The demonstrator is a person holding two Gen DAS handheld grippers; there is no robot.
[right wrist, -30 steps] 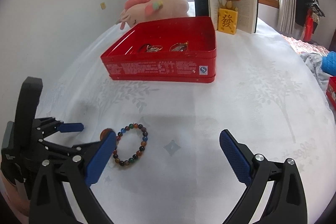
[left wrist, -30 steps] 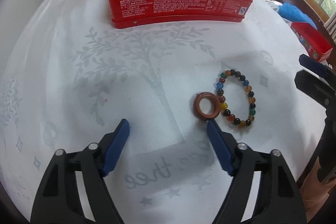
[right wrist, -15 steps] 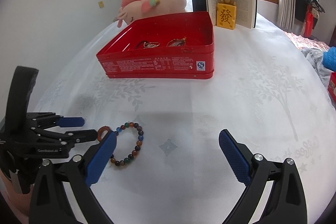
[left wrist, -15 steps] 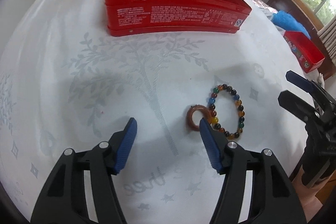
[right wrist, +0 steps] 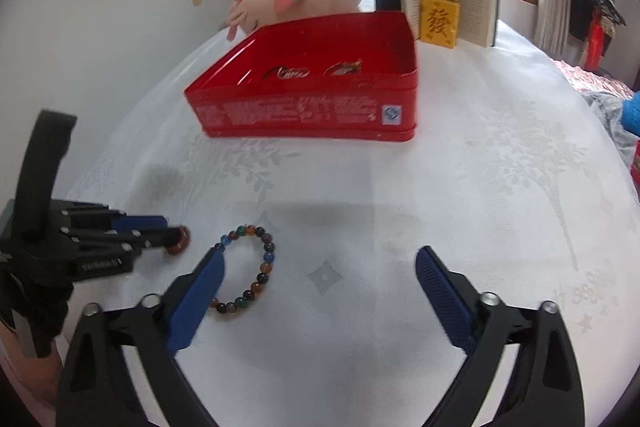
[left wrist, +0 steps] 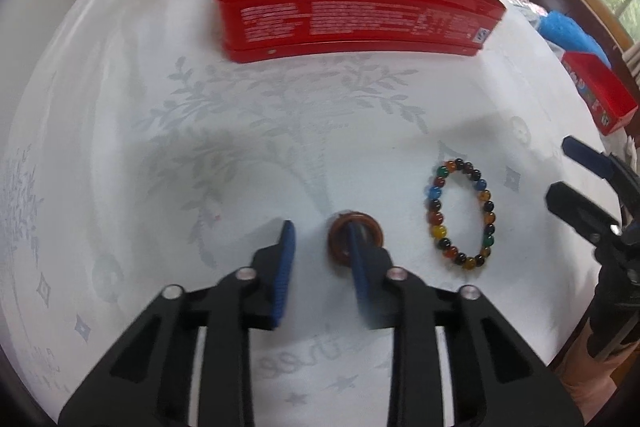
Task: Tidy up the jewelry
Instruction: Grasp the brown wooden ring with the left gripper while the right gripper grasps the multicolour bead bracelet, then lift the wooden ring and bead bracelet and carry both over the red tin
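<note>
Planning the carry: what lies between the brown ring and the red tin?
Only bare patterned tablecloth between the brown ring and red tin, in the left wrist view.

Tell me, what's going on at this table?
A person with a gripper in each hand is tidying jewelry. The left gripper has one finger poked through a brown ring on the cloth, jaws not fully shut. The right gripper hangs open beside a bead bracelet. A red tin behind already holds some pieces.
</note>
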